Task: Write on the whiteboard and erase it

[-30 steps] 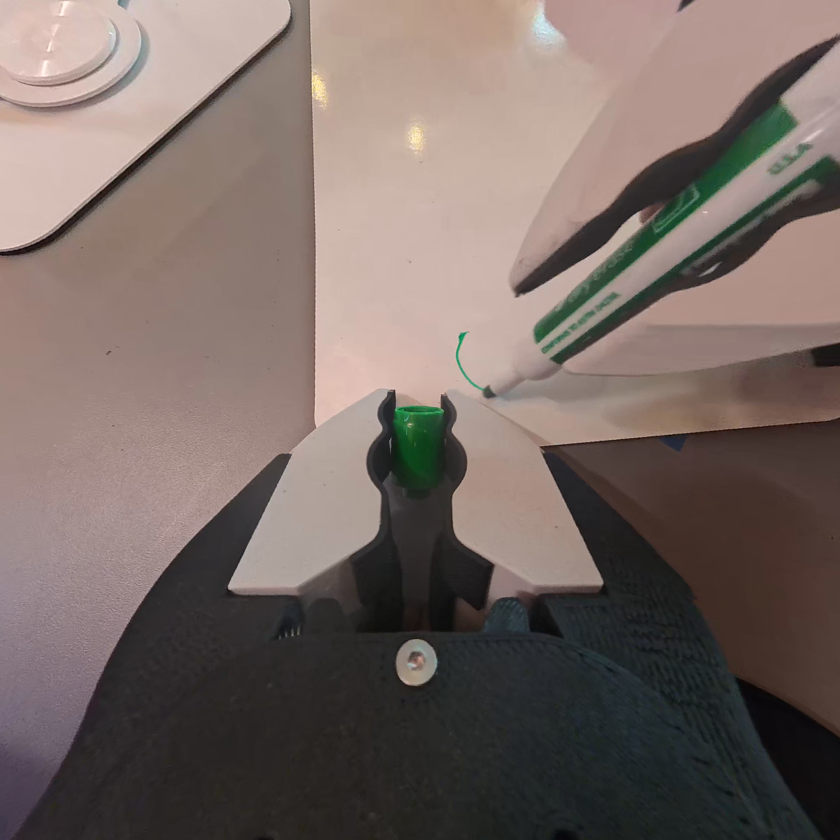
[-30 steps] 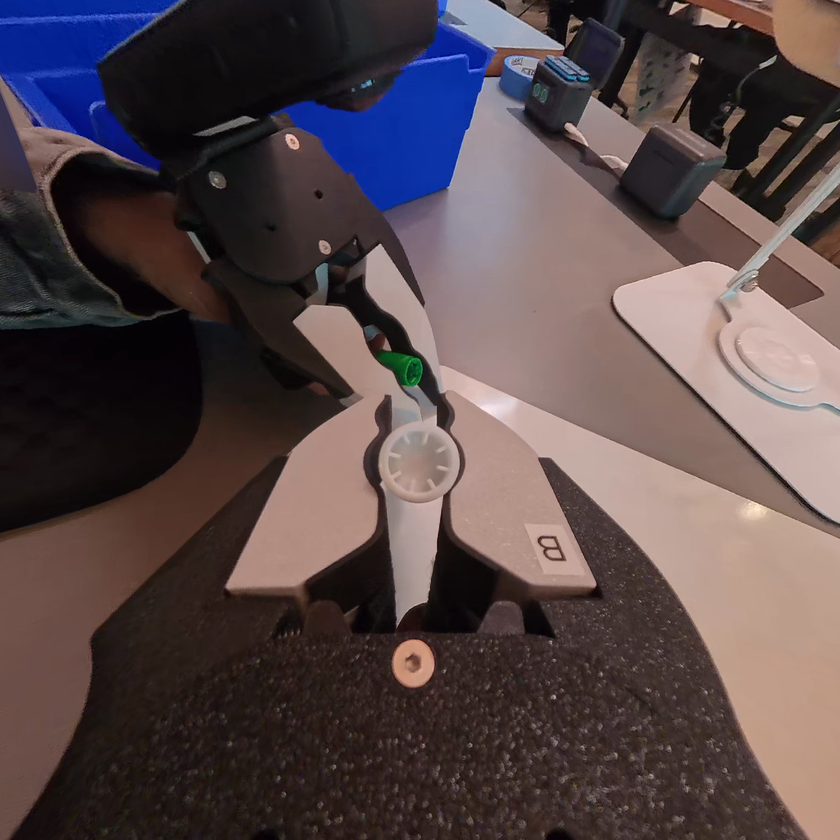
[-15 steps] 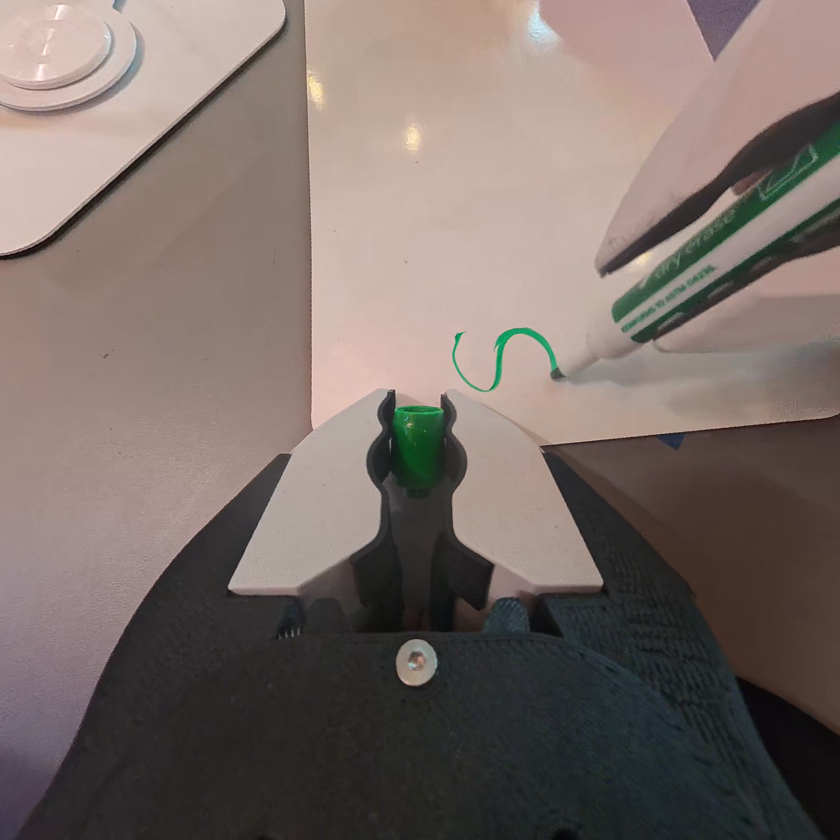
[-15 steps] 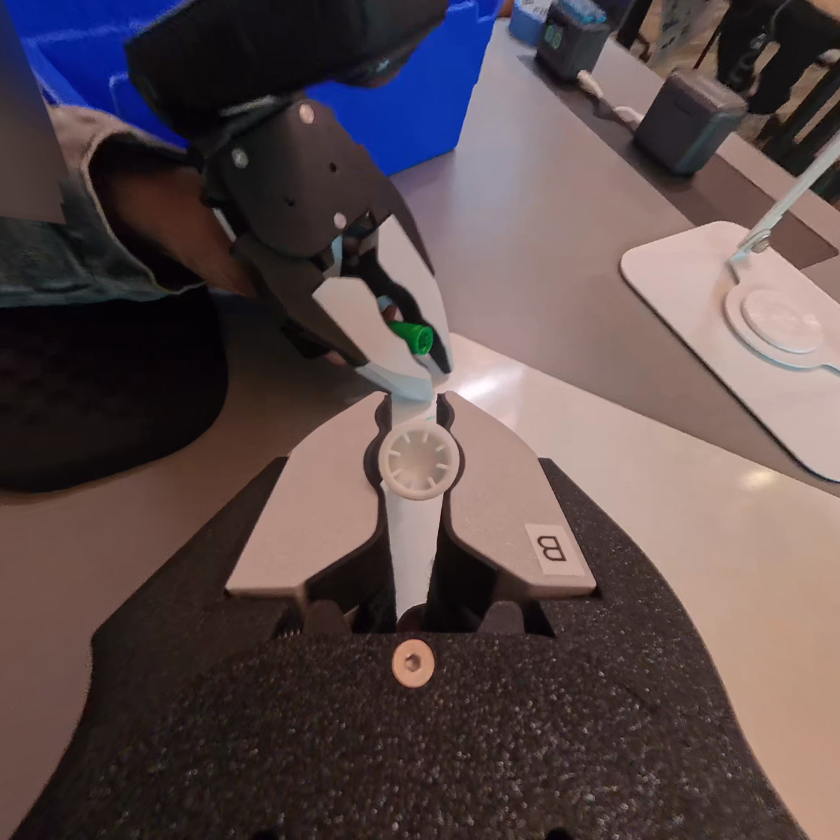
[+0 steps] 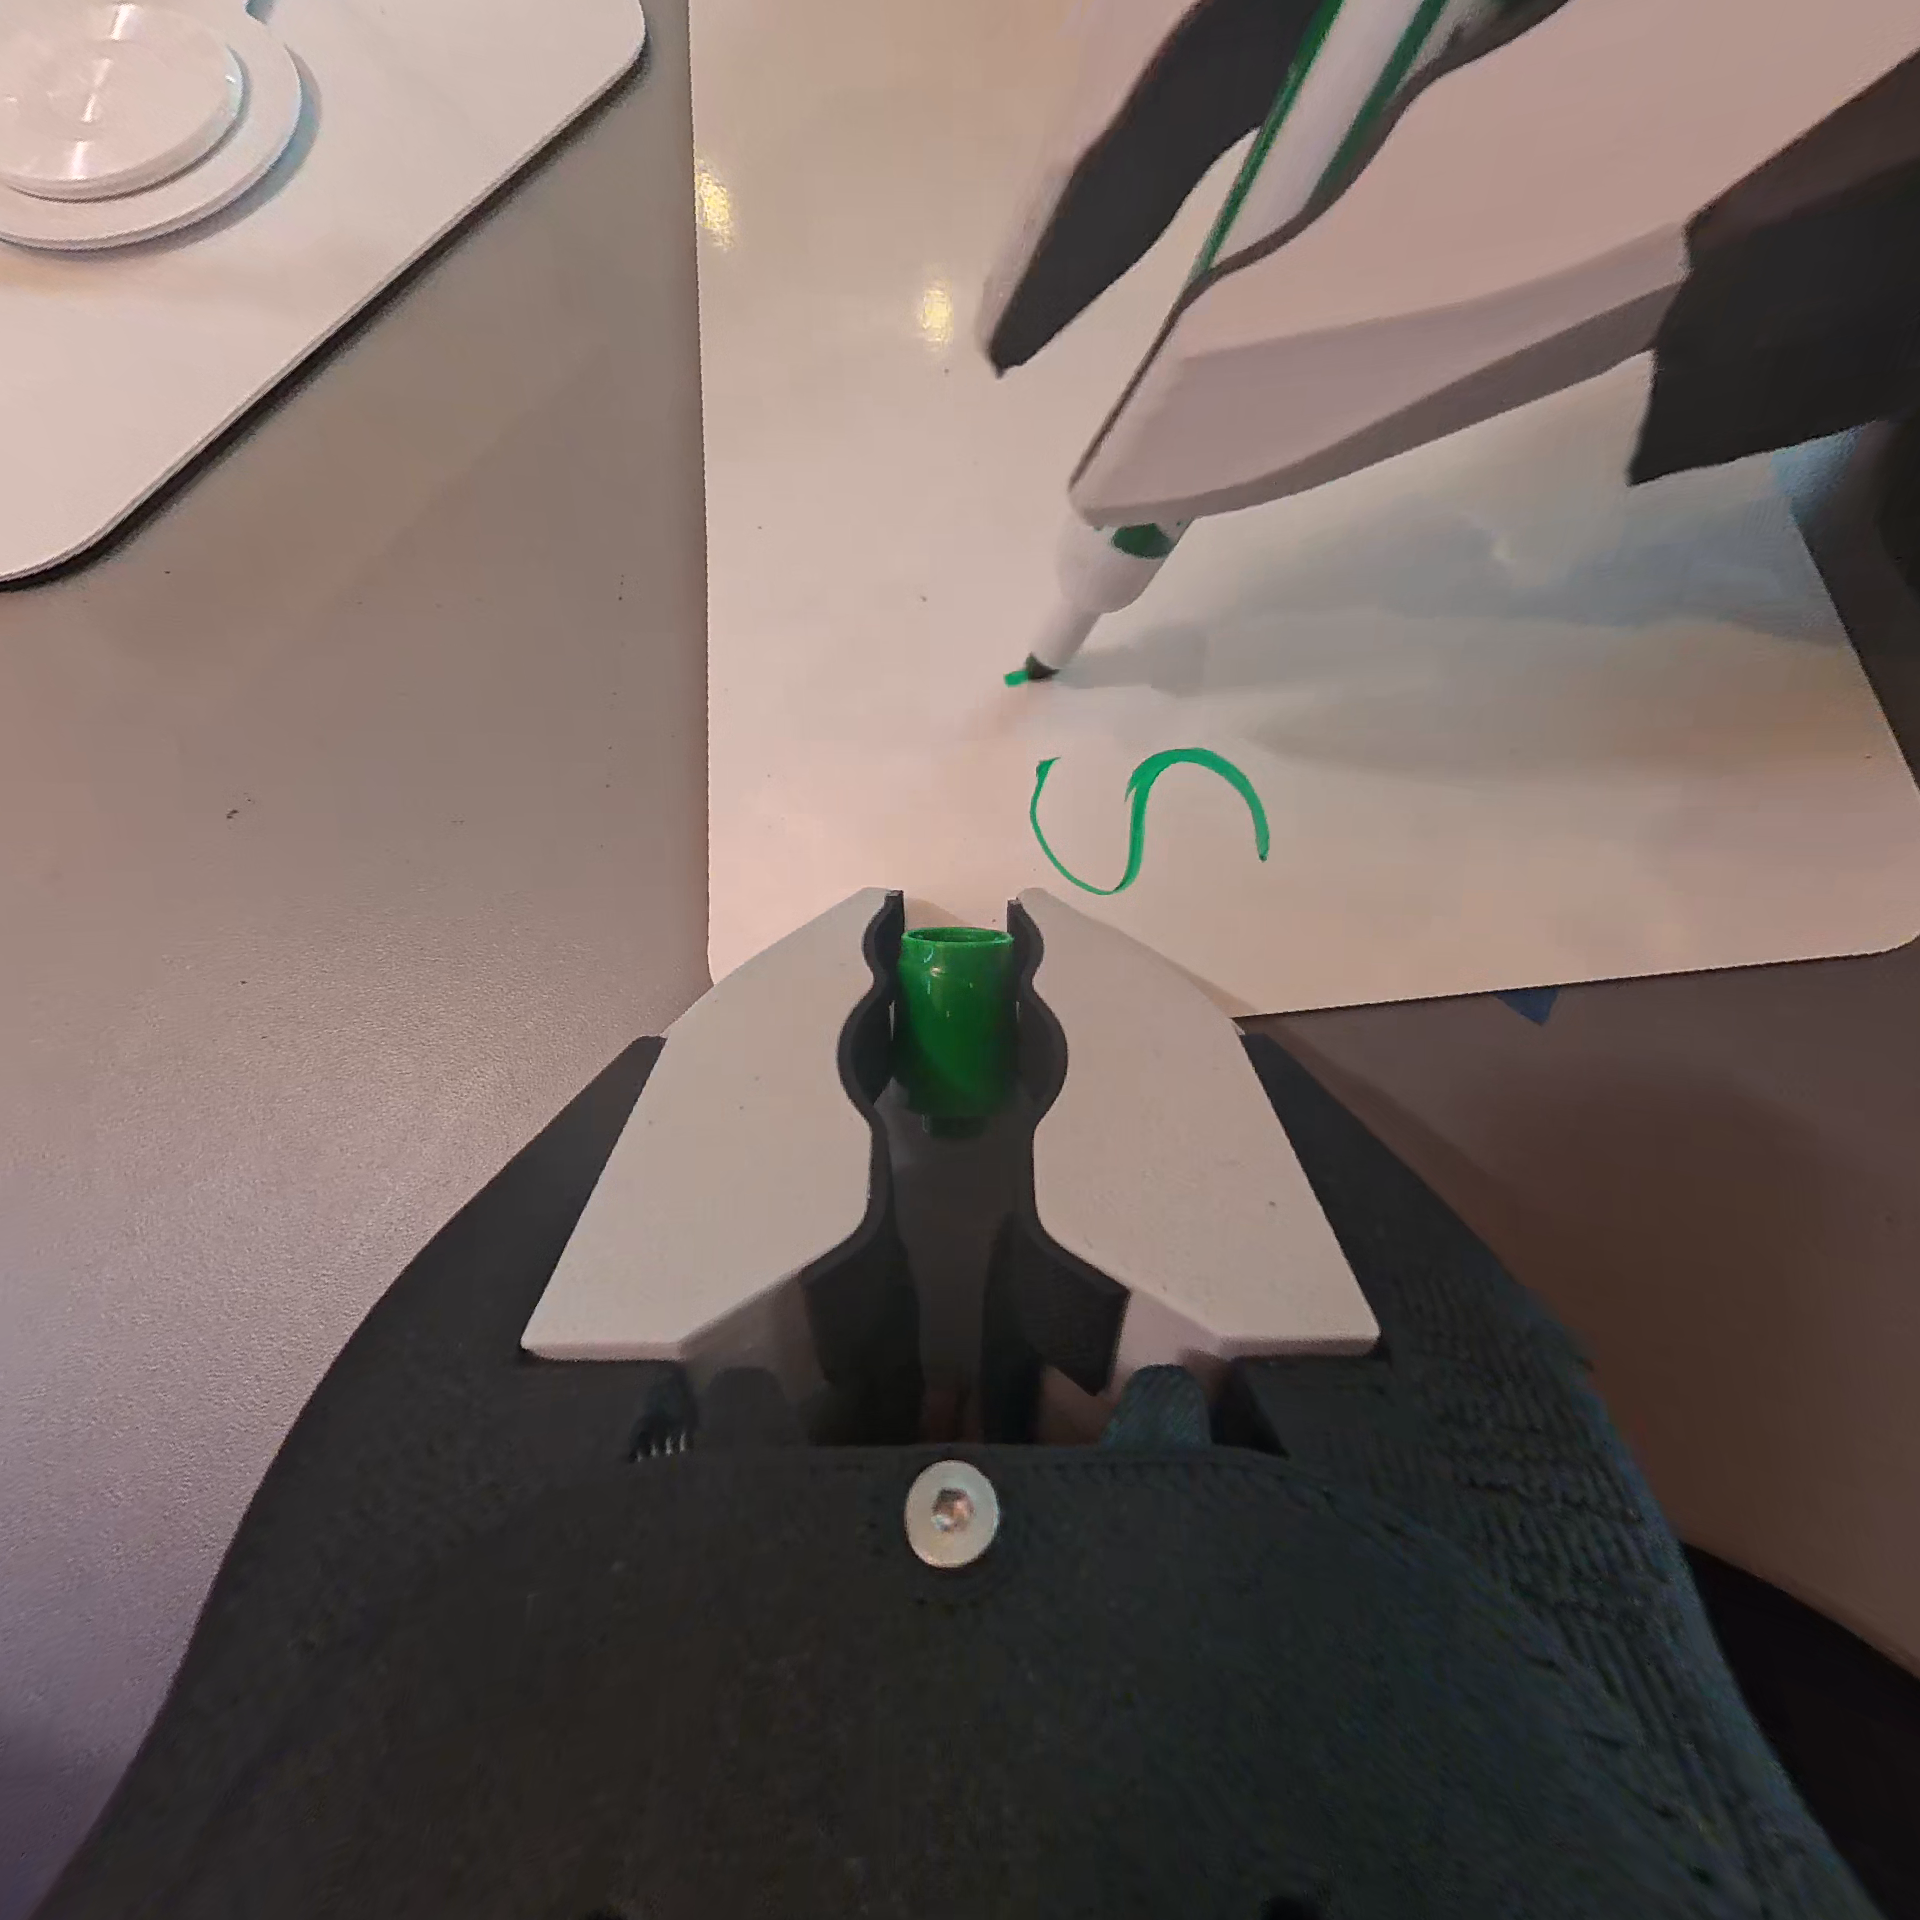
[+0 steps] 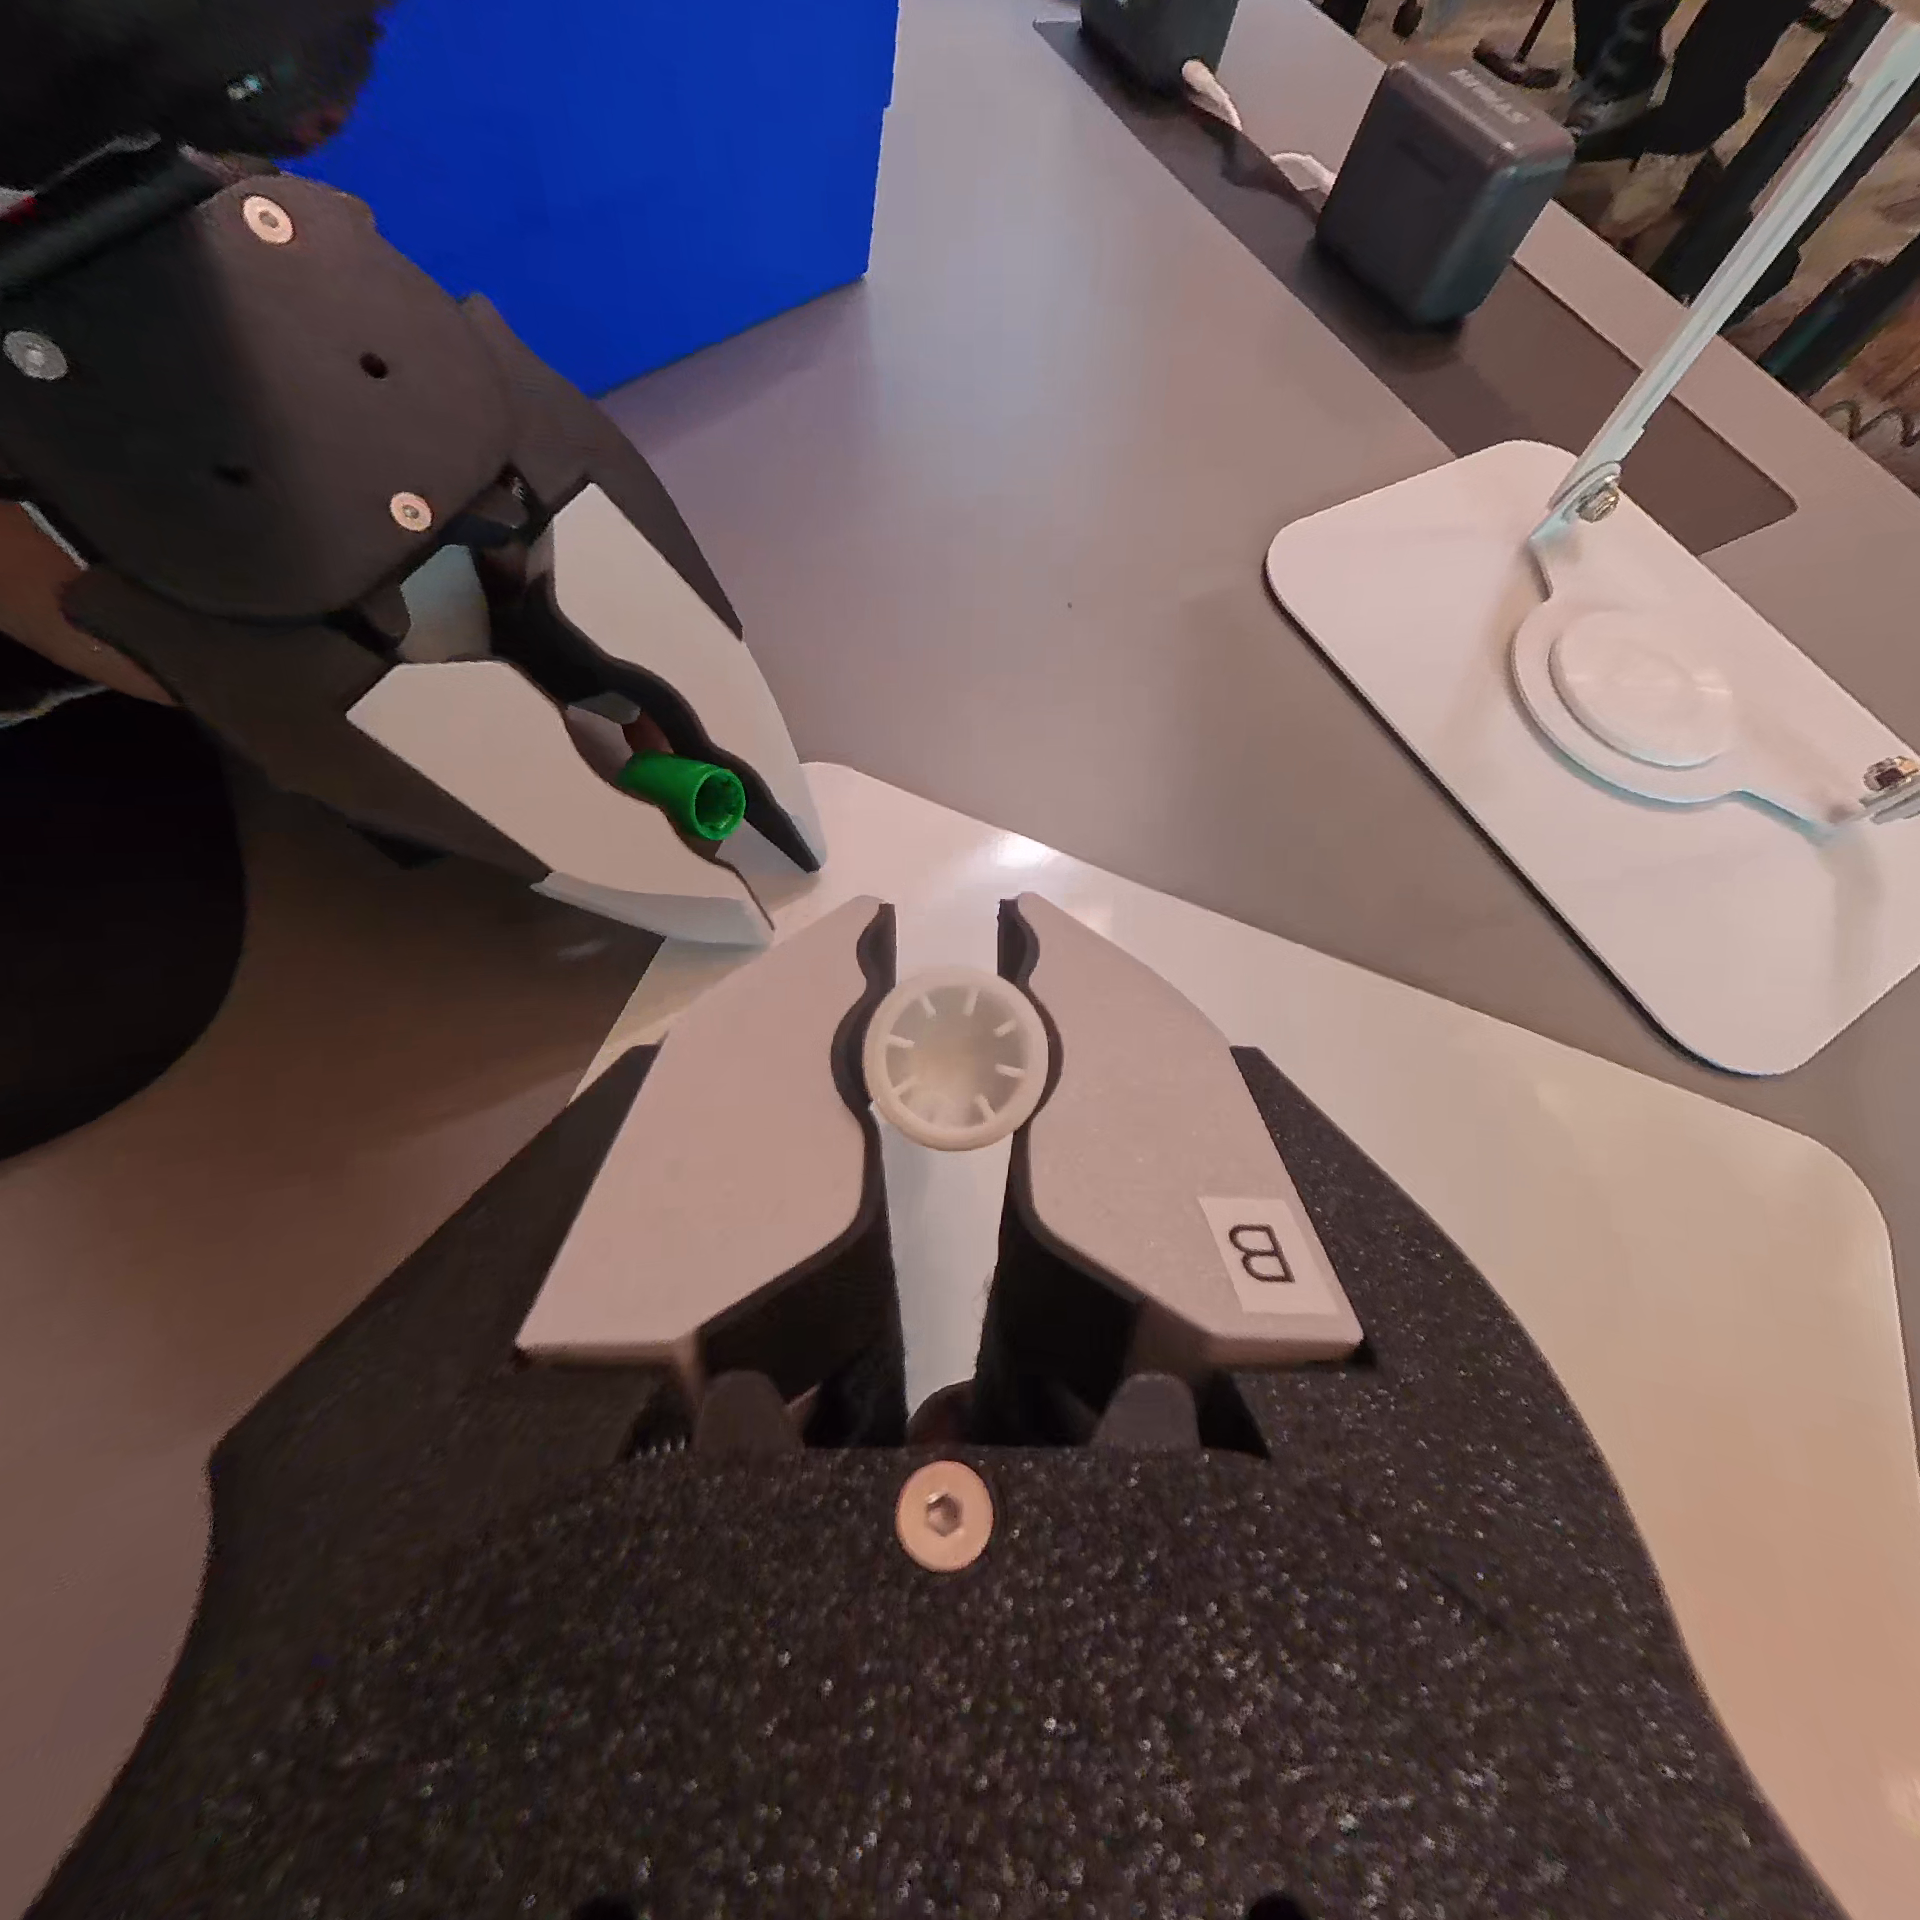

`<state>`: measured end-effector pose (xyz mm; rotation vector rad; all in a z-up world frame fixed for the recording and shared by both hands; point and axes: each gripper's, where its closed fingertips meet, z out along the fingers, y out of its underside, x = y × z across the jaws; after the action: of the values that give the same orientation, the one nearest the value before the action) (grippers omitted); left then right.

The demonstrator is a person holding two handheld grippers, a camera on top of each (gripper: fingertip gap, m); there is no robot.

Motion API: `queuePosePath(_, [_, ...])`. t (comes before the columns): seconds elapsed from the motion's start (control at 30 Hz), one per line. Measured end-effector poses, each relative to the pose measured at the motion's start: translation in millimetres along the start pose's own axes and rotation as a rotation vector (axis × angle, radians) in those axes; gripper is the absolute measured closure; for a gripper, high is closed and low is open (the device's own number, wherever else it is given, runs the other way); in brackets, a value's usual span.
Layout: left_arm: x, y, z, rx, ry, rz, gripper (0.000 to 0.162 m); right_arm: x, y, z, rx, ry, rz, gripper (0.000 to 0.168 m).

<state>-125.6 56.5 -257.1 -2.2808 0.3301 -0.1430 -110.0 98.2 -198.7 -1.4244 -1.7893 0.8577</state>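
now we write: our right gripper (image 5: 1164,343) is clamped on the marker (image 5: 1091,582), its tip touching the whiteboard (image 5: 831,520) just above a green squiggle (image 5: 1143,821), so we press lightly and draw the stroke rightward with the pen steeply tilted. our left gripper (image 5: 954,925) pinches the green cap (image 5: 954,1023) at the board's near left corner. the board has bare room beyond and right of the tip, its left edge lies near, and the lamp base (image 5: 260,260) sits well apart.

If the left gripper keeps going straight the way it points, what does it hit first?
Most likely the whiteboard: the left gripper, shut on the green cap, aims at its near edge, close to the green scribble. Depth is unclear.
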Motion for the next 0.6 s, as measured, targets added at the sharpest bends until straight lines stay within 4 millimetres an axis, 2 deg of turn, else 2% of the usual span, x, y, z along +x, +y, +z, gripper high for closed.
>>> queuePosePath(0.17, [0,0,0,0.0,0.0,0.0,0.142,-6,12,-18,-0.052,0.0,0.003,0.148])
queuePosePath(0.23, [0,0,0,0.0,0.001,0.003,0.142,-7,11,-19,-0.044,-0.002,-0.001,0.148])
queuePosePath(0.4, [1,0,0,0.0,0.001,0.003,0.142,-5,-9,-7,0.035,-0.01,-0.008,0.148])
queuePosePath(0.6, [1,0,1,0.0,0.002,0.002,0.142,-8,-9,6,0.031,-0.047,0.005,0.148])
